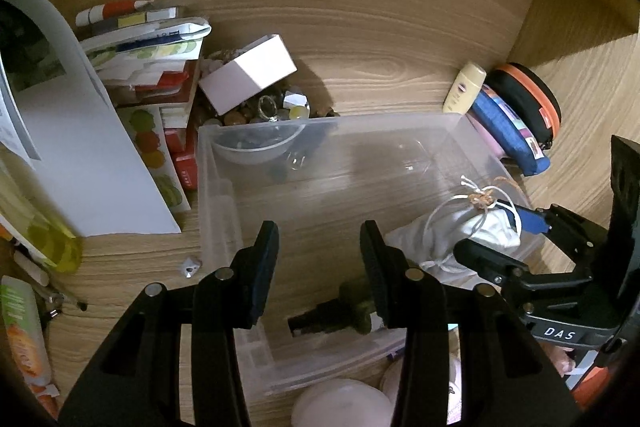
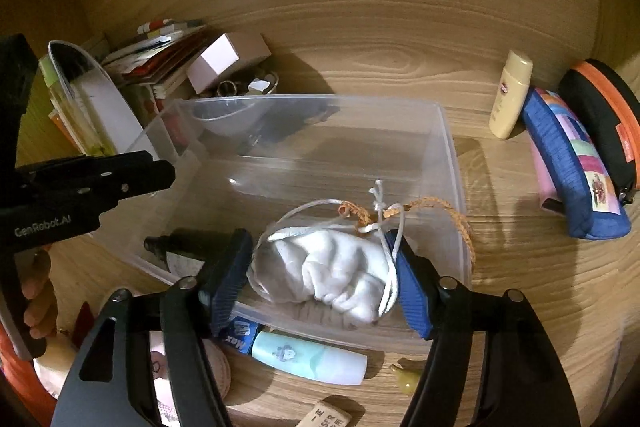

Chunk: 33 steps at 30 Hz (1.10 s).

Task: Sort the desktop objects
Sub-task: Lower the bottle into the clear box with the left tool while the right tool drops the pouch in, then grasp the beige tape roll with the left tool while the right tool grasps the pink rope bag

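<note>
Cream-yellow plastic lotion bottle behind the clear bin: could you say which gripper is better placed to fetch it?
Right gripper, probably: the cream-yellow lotion bottle stands at its side of the clear plastic bin; the left gripper hangs opposite.

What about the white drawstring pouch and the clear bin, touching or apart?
Touching. The right wrist view shows the white drawstring pouch slumped on the floor of the clear bin.

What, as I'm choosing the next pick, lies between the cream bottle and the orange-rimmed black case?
A blue patchwork pouch; the right wrist view shows it best.
</note>
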Tool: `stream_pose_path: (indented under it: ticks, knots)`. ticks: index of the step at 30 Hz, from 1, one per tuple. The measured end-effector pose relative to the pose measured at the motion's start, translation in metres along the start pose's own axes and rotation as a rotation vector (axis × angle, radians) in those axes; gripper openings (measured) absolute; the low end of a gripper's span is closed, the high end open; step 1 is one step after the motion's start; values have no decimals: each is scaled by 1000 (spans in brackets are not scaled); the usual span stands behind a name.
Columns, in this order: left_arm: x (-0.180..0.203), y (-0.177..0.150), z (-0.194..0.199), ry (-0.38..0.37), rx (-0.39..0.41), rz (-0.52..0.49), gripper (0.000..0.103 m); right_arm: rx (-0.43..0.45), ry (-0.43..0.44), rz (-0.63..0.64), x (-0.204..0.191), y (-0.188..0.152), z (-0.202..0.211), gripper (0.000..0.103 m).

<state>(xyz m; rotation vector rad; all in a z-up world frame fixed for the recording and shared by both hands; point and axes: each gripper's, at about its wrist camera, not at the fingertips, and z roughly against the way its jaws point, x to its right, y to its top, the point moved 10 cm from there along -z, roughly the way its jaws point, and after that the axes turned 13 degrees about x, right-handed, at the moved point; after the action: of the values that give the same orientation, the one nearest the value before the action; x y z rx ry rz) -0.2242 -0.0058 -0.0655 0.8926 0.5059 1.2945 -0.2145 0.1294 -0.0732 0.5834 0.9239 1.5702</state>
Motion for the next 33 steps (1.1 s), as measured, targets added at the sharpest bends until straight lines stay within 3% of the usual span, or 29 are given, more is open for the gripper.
stream_pose_path:
  ticks: [4,8,15,17,21,33]
  knots:
    - [0,1,5,7,14,-5,57,-2,8,-8,1,0,2,72]
    - [3,6,16,20,35,-21,63,-5,23,-25,0,0,11,77]
    - [5,10,48,31,67,-35,64,22,48,-39,-5,1,36,81]
    - [3,9,57,36,75,-30,78,32,46,-36,-6,0,45,82]
    - [-1,6,77,62,104,-36,81,46,59,-31,-9,-4,63,83]
    - [-8,-57,126,140,36,-75,87,48,48,27,-14,-33,97,83]
